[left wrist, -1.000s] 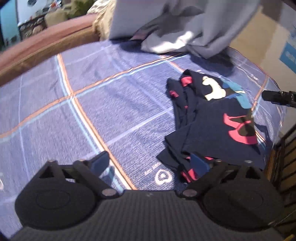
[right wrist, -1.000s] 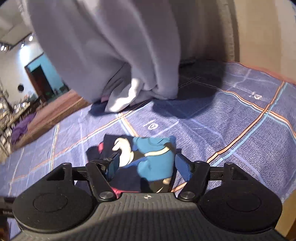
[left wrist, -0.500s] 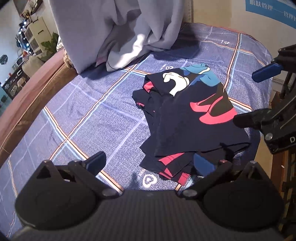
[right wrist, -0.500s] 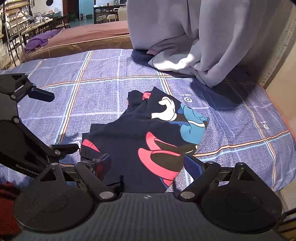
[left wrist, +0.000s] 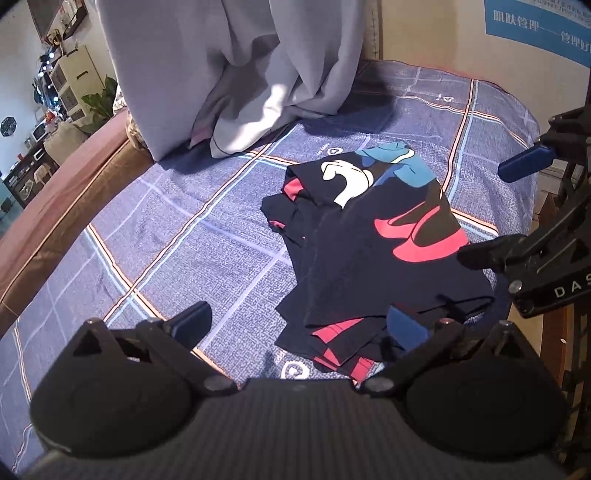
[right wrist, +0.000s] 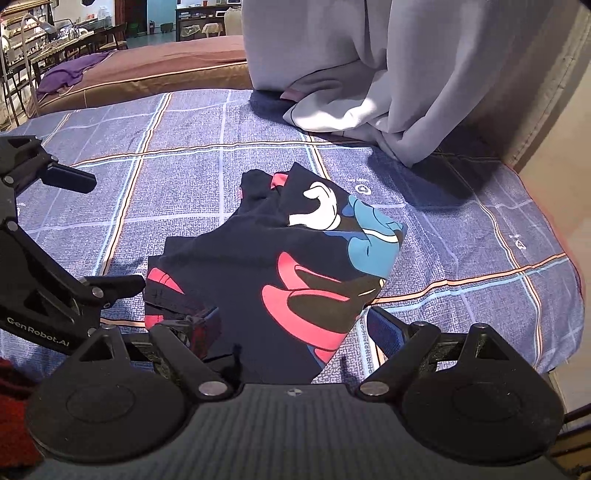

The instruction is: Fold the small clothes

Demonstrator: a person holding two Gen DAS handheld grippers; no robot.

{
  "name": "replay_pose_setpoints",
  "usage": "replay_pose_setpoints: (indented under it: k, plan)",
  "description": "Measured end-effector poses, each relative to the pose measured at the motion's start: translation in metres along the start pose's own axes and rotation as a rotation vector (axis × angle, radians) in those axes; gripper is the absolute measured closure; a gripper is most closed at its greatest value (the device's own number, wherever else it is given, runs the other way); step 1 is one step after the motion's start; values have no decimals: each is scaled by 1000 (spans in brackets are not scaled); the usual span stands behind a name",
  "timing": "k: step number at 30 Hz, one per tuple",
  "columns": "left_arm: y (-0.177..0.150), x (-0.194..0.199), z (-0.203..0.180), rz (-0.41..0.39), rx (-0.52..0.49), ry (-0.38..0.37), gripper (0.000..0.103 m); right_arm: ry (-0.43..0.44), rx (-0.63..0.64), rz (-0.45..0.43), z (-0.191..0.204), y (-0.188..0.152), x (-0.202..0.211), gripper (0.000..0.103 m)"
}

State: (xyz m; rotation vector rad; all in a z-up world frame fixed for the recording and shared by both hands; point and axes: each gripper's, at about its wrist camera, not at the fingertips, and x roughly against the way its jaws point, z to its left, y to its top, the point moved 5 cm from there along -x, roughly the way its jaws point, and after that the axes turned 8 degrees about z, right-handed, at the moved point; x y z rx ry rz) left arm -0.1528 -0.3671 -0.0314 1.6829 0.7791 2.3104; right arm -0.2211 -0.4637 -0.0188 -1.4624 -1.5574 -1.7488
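A small dark navy garment (left wrist: 373,258) with a red, white and blue cartoon print lies folded on the blue checked bed cover (left wrist: 177,236); it also shows in the right wrist view (right wrist: 266,266). My left gripper (left wrist: 299,325) is open and empty, above the garment's near left corner. My right gripper (right wrist: 295,328) is open and empty, above the garment's near edge. Each gripper shows in the other's view: the right one (left wrist: 524,206) at the garment's right side, the left one (right wrist: 74,236) at its left side.
A grey curtain (left wrist: 236,74) hangs down onto the far end of the bed (right wrist: 369,74). A brown mattress edge (right wrist: 147,70) runs behind. The bed's edge (right wrist: 569,295) drops off on the right. A wall with a blue poster (left wrist: 535,29) stands beyond.
Both grippers have pulled back from the garment and lifted, so the whole folded piece now lies in view. The garment rests on the cover, free of both grippers.
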Motion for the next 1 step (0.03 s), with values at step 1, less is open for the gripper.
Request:
replay_pose_setpoints:
  k: [1]
  plan:
    - [0, 0, 0, 4, 4, -3, 0, -3, -1, 1, 0, 0, -1, 0]
